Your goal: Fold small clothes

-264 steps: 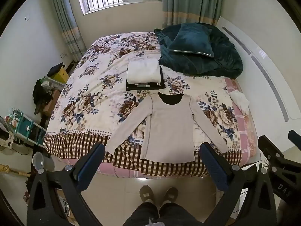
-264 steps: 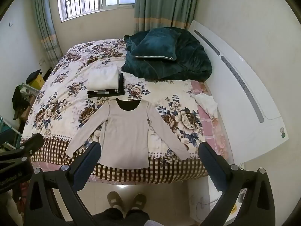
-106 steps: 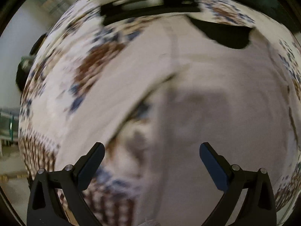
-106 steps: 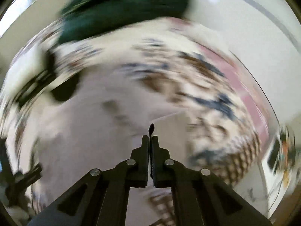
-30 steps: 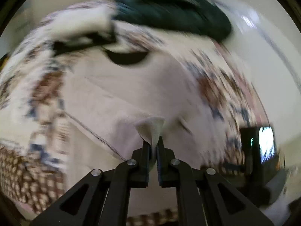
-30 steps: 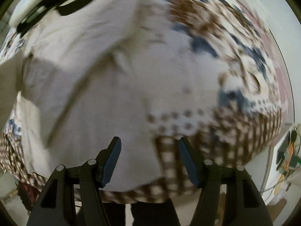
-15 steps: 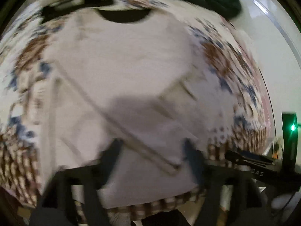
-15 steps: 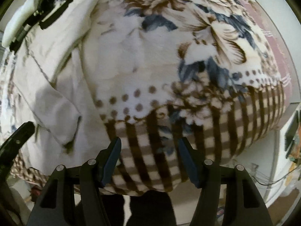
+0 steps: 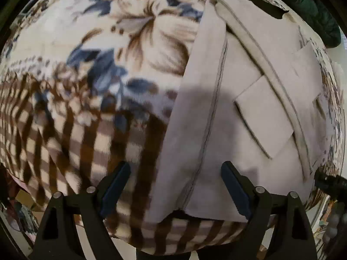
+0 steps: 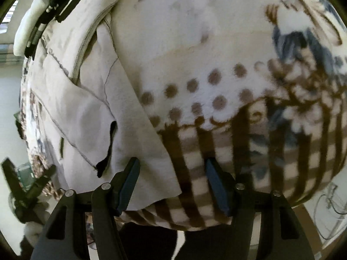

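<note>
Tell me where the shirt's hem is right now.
The shirt's hem lies at the bed's near edge on the checked blanket; the open left gripper straddles one corner, the right gripper the other.

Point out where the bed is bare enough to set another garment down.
Bare blanket lies left of the beige shirt, and more right of it. The shirt's folded sleeves and the stack of folded clothes beyond crowd the middle.
</note>
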A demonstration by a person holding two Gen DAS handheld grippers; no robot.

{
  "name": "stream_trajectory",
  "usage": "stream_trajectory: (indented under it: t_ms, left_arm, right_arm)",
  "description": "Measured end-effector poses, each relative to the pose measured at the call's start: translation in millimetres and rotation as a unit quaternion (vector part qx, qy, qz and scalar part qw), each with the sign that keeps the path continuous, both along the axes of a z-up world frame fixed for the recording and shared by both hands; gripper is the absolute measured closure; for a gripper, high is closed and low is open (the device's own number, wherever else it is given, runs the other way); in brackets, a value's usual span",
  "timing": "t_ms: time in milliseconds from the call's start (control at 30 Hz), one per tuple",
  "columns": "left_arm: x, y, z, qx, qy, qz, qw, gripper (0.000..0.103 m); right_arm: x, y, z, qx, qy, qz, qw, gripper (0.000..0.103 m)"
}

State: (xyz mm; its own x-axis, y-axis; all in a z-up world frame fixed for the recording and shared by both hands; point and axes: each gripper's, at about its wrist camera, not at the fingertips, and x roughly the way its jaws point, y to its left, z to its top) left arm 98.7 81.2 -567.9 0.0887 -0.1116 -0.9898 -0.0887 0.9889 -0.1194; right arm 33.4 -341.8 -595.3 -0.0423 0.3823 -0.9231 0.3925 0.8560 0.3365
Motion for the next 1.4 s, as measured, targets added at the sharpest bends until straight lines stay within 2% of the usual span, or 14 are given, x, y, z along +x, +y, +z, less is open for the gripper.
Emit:
stream_trajectory:
  t_ms: [33,67,100,167,300,433,500,567,767,800,833,867,1200,1400]
  left_arm:
    - [-4,0,-1,-0.008,-0.006,0.0,0.9999,0.019]
    - [-6,0,0,-0.014,-0.012,0.0,0.9998,0.035]
    - [-9,-2,1,-0.018,-0.021,-0.001,0.9996,0.07]
    - [-14,-4,0,-0.03,-0.023,-0.004,0.9993,0.098]
    - [-22,-4,13,-0.044,-0.044,0.007,0.998,0.099]
    - [-25,6,0,-0.078,-0.004,0.016,0.9968,0.092]
    - [-26,16,-7,-0.102,0.005,0.028,0.9944,0.089]
    - [-25,20,-10,-0.117,0.011,0.033,0.9925,0.088]
    - [-18,20,-6,-0.119,0.008,0.023,0.9927,0.089]
    - [-16,16,-2,-0.116,0.0,0.022,0.993,0.098]
    - [-16,9,2,-0.114,-0.009,0.022,0.9932,0.099]
    - [-15,5,6,-0.115,-0.013,0.024,0.9929,0.099]
    - [6,30,56,-0.212,-0.002,0.163,0.9635,0.1]
    - [66,29,72,-0.24,-0.016,0.202,0.9495,0.1]
  right_arm:
    - [-1,1,0,0.008,-0.007,0.001,1.0,0.061]
    - [-1,2,2,0.012,-0.013,0.006,1.0,0.084]
    - [-1,9,6,0.01,-0.014,0.011,1.0,0.093]
    - [-2,9,12,-0.002,-0.022,0.013,1.0,0.1]
    - [-1,19,26,-0.04,-0.028,0.006,0.999,0.101]
    - [-6,10,23,-0.016,-0.016,0.004,1.0,0.098]
    - [-7,5,15,0.004,-0.003,-0.01,1.0,0.081]
    - [-10,4,7,0.018,0.001,-0.025,1.0,0.053]
    - [-10,13,-7,0.027,0.015,-0.031,0.999,0.054]
    - [-10,12,-5,0.026,0.012,-0.034,0.999,0.06]
    - [-7,20,-3,0.023,0.008,-0.033,0.999,0.089]
    - [-6,23,0,0.02,0.006,-0.028,0.999,0.097]
    - [7,22,63,0.045,-0.031,-0.005,0.999,0.098]
    - [50,5,95,0.08,-0.064,-0.029,0.994,0.098]
